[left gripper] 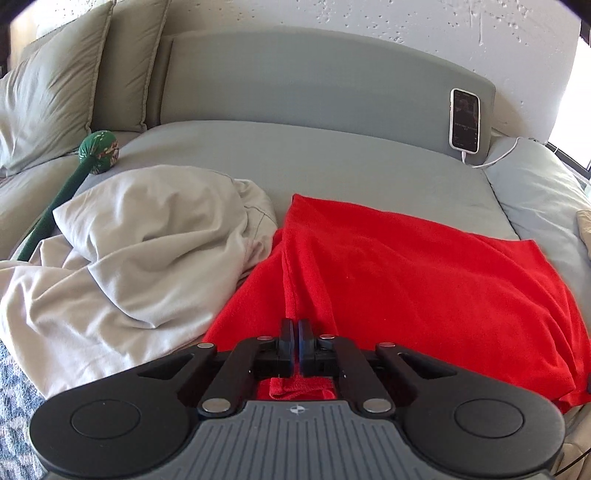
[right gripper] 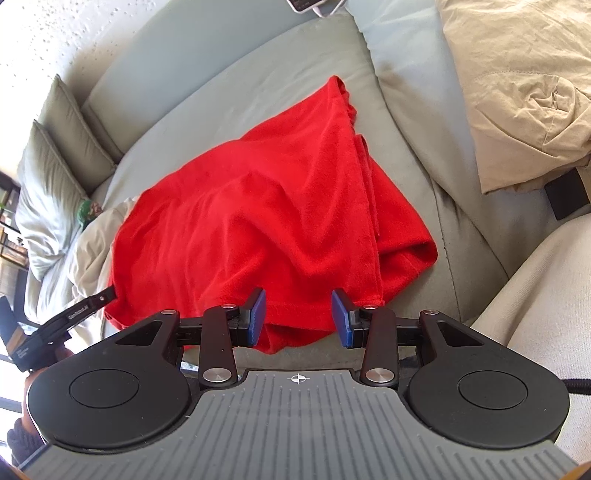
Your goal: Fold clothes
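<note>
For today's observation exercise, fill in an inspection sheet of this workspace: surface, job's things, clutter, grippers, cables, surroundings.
Surface: grey sofa cushion, smooth.
Job's things: red garment spread out, partly folded.
Clutter: crumpled cream cloth; green long-necked toy; beige cloth.
Grippers: left gripper shut on the red garment's near edge; right gripper open, hem between its jaws, pads not pressing.
Cables: white cable plugged into a phone.
Surroundings: pillows, textured white wall.

The only legible lettering is a small white brand mark, apparently "GenRobot.AI" (the last letters are soft), on the black finger of the left gripper (right gripper: 110, 293). The phone (left gripper: 464, 120) screen carries lines of text too small to read.
</note>
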Action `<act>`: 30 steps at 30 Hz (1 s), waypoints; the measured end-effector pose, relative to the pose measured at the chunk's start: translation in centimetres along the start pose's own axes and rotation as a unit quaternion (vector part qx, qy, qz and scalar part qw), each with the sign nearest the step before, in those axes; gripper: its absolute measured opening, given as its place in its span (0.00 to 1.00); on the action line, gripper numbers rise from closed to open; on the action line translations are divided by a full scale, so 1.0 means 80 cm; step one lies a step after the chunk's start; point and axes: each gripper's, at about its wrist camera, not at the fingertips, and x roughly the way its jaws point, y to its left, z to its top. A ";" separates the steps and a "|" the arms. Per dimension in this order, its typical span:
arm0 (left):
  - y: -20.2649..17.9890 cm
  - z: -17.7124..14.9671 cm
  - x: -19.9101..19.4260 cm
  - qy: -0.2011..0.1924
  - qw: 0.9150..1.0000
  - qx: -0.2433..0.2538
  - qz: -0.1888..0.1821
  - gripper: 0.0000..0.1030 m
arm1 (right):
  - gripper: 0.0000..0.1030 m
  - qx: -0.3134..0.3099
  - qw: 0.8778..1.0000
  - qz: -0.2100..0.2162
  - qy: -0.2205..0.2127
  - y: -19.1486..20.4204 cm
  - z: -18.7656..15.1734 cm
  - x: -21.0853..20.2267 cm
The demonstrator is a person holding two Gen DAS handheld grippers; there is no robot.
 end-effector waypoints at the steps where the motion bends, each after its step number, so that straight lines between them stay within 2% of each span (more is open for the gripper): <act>1: 0.004 0.004 -0.005 -0.004 1.000 -0.001 0.004 0.01 | 0.41 0.000 1.000 0.000 -0.001 0.000 0.000 -0.001; 3: 0.013 0.011 -0.014 -0.010 1.000 -0.003 0.022 0.01 | 0.41 0.000 1.000 -0.001 -0.002 -0.001 0.001 -0.002; 5: 0.027 0.016 -0.009 0.008 0.999 -0.016 0.038 0.01 | 0.41 0.003 1.000 0.000 -0.002 -0.001 0.002 -0.002; 8: 0.032 0.013 0.013 0.047 0.997 0.001 0.055 0.01 | 0.41 0.007 1.000 0.001 0.003 -0.002 0.002 0.000; 9: 0.033 0.011 0.016 0.056 0.997 -0.001 0.060 0.04 | 0.41 0.009 1.000 0.003 0.005 -0.002 0.003 0.001; 11: 0.036 0.008 0.020 0.071 0.995 -0.009 0.072 0.16 | 0.42 0.014 1.000 0.005 0.007 -0.004 0.004 -0.001; 13: 0.038 0.007 0.010 0.064 0.993 -0.026 0.101 0.38 | 0.43 0.023 1.000 0.006 -0.008 -0.009 0.006 -0.011; 15: 0.036 0.007 -0.005 0.046 0.988 -0.038 0.139 0.37 | 0.43 0.034 0.999 -0.005 -0.041 -0.017 0.007 -0.027; 16: 0.032 0.006 -0.015 0.034 0.990 -0.041 0.130 0.33 | 0.43 0.033 0.998 -0.014 -0.055 -0.020 0.009 -0.033; 18: 0.022 0.003 -0.033 0.008 0.994 -0.047 0.098 0.30 | 0.44 0.030 0.996 -0.030 -0.077 -0.025 0.011 -0.041; 19: 0.011 0.002 -0.038 0.003 0.997 -0.044 0.063 0.28 | 0.44 0.032 0.996 -0.037 -0.079 -0.028 0.012 -0.041; 21: -0.017 -0.003 -0.037 0.007 0.999 -0.031 0.006 0.28 | 0.40 0.044 0.996 -0.034 -0.075 -0.035 0.014 -0.035; 23: -0.048 -0.011 -0.026 0.012 1.000 -0.008 -0.027 0.27 | 0.33 0.048 0.997 -0.024 -0.060 -0.040 0.014 -0.025; 27: -0.091 -0.028 -0.005 0.040 0.998 0.016 -0.050 0.26 | 0.35 0.038 0.998 -0.031 -0.034 -0.041 0.009 -0.009; 30: -0.108 -0.034 0.002 0.045 0.997 0.030 -0.056 0.26 | 0.35 0.022 0.999 -0.034 -0.035 -0.040 0.007 0.000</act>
